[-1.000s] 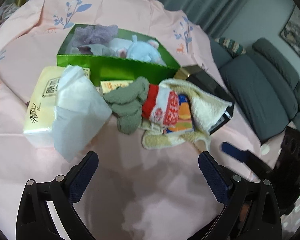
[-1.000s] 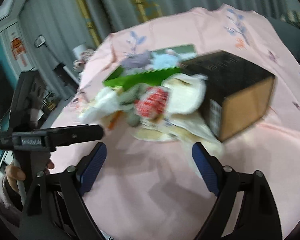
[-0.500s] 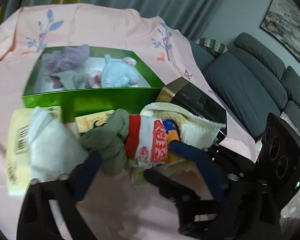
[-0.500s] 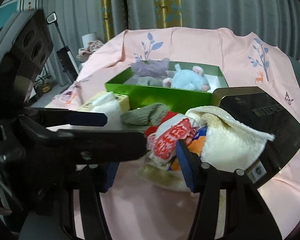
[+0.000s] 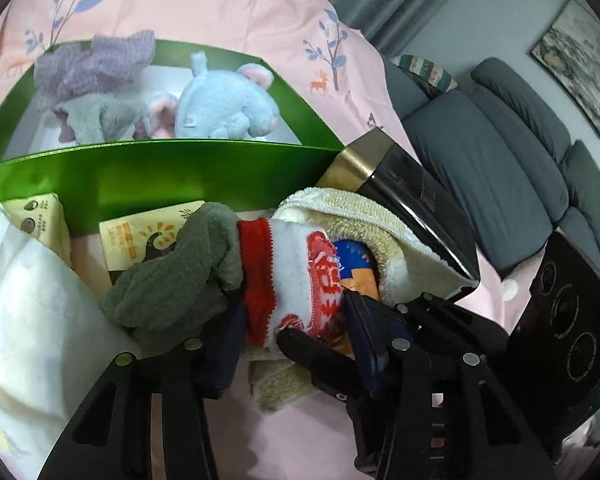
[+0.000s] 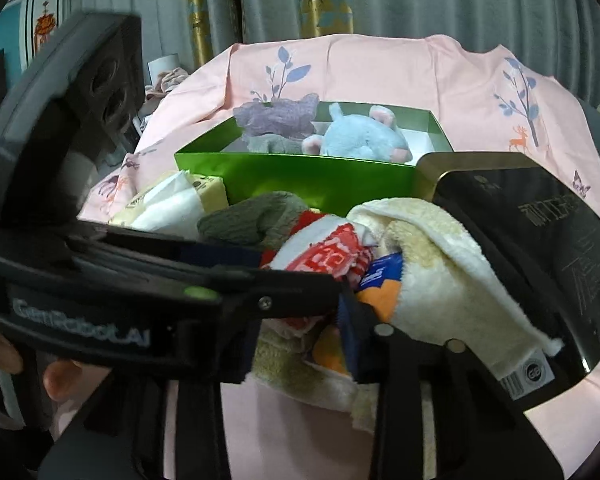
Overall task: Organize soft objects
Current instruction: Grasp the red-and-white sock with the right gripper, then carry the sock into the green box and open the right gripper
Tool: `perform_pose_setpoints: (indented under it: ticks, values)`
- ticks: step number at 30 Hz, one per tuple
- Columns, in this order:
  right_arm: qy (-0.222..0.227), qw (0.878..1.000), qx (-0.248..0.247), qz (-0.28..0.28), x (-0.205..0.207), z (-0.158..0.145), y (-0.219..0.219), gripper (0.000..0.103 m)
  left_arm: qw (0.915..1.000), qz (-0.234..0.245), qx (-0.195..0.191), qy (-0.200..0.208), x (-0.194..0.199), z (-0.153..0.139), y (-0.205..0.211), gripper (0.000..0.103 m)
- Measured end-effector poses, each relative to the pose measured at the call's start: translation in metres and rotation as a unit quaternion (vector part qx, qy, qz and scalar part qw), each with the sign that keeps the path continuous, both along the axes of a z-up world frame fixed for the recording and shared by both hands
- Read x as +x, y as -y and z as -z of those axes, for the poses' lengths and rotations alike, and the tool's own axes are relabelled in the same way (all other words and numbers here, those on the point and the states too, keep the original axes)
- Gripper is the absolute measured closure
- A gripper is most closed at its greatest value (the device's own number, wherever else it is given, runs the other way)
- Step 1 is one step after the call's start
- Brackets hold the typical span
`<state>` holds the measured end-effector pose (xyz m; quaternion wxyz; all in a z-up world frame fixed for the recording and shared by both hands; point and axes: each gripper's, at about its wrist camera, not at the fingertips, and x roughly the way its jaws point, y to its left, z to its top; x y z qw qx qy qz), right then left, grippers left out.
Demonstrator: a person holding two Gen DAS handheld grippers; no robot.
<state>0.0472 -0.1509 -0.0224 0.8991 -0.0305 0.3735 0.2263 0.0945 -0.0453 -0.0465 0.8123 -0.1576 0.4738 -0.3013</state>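
A red-and-white sock lies in a pile on the pink cloth, between a grey-green sock and a cream towel folded over an orange-and-blue packet. My left gripper is closing on the red-and-white sock, and both pads touch its sides. My right gripper is closing too, on the towel's lower fold by the orange packet; the left gripper's body hides most of its left finger. A green box behind the pile holds a blue plush mouse and a purple knit piece.
A black box with a gold edge lies right of the pile, under the towel's edge. Tissue packs and a white tissue are at the left, with a yellow pack against the green box. A grey sofa stands beyond the table's right edge.
Both grippers have moved forward and down into the pile, and their jaws have narrowed from wide open. The right gripper now crosses in front of the left one.
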Motion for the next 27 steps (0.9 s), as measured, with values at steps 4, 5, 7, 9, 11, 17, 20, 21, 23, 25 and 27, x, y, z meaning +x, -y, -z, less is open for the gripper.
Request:
perform_pose_setpoints:
  ticks: [4,5,7,9,11,17,20,21,23,25,27]
  values:
    - [0.02,1.0,0.001,0.002,-0.009,-0.008,0.001,0.078,0.9999,-0.004,-0.009,0.011,-0.015,-0.013,-0.003,0.059]
    - [0.031,0.999,0.006,0.0,-0.016,-0.014,0.001,0.078,0.9998,-0.003,-0.011,0.015,-0.018,-0.017,-0.005,0.059]
    - [0.044,0.999,0.013,-0.005,-0.025,-0.023,0.003,0.078,0.9995,-0.003,-0.017,0.027,-0.03,-0.029,-0.008,0.059]
    - [0.069,0.998,0.013,-0.011,-0.037,-0.036,0.001,0.078,0.9988,-0.002,-0.023,0.044,-0.042,-0.043,-0.013,0.059]
    - [0.09,0.996,0.01,-0.017,-0.043,-0.05,-0.002,0.078,0.998,-0.005,-0.026,0.057,-0.047,-0.056,-0.017,0.059]
    - [0.114,0.993,0.015,-0.034,-0.018,-0.077,-0.016,0.078,0.9955,-0.031,-0.009,0.089,-0.029,-0.089,-0.032,0.059]
    - [0.114,0.992,0.024,-0.044,0.02,-0.087,-0.024,0.077,0.9941,-0.049,0.009,0.097,-0.002,-0.101,-0.042,0.059]
    - [0.107,0.993,0.028,-0.044,0.03,-0.087,-0.029,0.077,0.9936,-0.056,0.02,0.096,0.01,-0.103,-0.045,0.059]
    - [0.088,0.994,0.04,-0.042,0.054,-0.085,-0.038,0.077,0.9935,-0.07,0.03,0.085,0.036,-0.102,-0.052,0.059]
    - [0.063,0.996,0.05,-0.039,0.084,-0.079,-0.048,0.077,0.9938,-0.082,0.033,0.068,0.061,-0.097,-0.06,0.059]
    - [0.048,0.997,0.053,-0.038,0.104,-0.073,-0.057,0.077,0.9937,-0.094,0.035,0.052,0.082,-0.087,-0.067,0.059]
